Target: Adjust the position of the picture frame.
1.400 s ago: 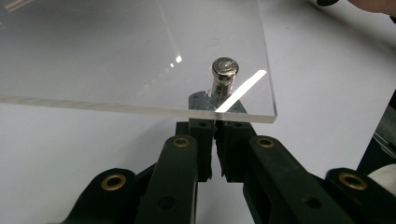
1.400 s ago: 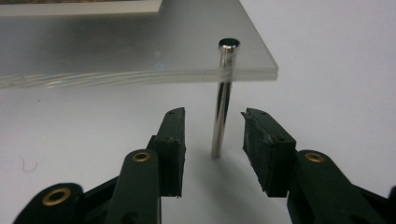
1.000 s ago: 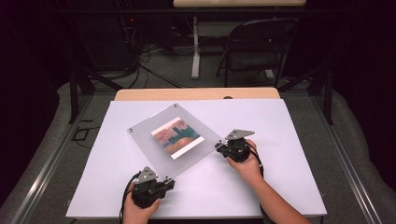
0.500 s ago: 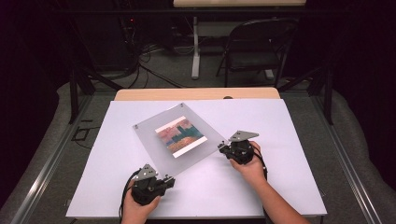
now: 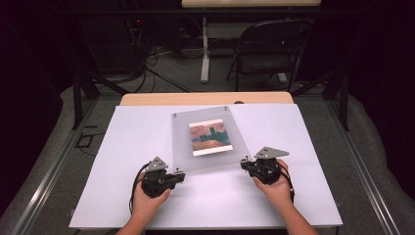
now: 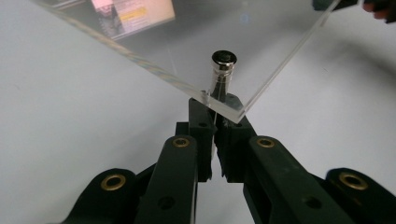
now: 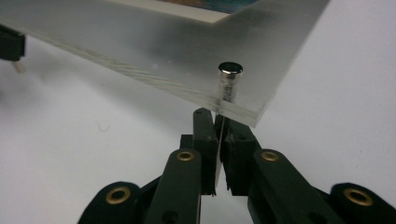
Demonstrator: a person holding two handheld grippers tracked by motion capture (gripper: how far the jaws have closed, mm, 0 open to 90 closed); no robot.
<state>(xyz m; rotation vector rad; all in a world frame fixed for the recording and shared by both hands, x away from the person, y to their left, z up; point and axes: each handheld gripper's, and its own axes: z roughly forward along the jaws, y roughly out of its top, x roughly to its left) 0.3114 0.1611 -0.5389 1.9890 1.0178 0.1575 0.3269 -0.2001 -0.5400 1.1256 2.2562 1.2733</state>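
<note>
A clear acrylic picture frame (image 5: pixel 183 147) with a small colourful print (image 5: pixel 209 138) in its middle sits between my two grippers, its near edge raised off the white table (image 5: pixel 112 152). My left gripper (image 5: pixel 181 175) is shut on the frame's near left corner (image 6: pixel 229 109), just below a metal standoff pin (image 6: pixel 223 63). My right gripper (image 5: pixel 243 164) is shut on the near right corner (image 7: pixel 243 114), under another pin (image 7: pixel 230 73). The thin plate edge sits between each pair of pads (image 6: pixel 201 116) (image 7: pixel 204 126). Two more pins show along the far edge.
The white table top ends at a wooden strip (image 5: pixel 205 99) at the back. Beyond it stand a folding chair (image 5: pixel 266 49), a table leg (image 5: pixel 205 49) and cables on the floor. The person's other hand (image 6: pixel 380 7) appears at the top right of the left gripper view.
The frame has swung from a diagonal lie to nearly square with the table and shifted right. Both hands moved with it, each still clamped on its corner.
</note>
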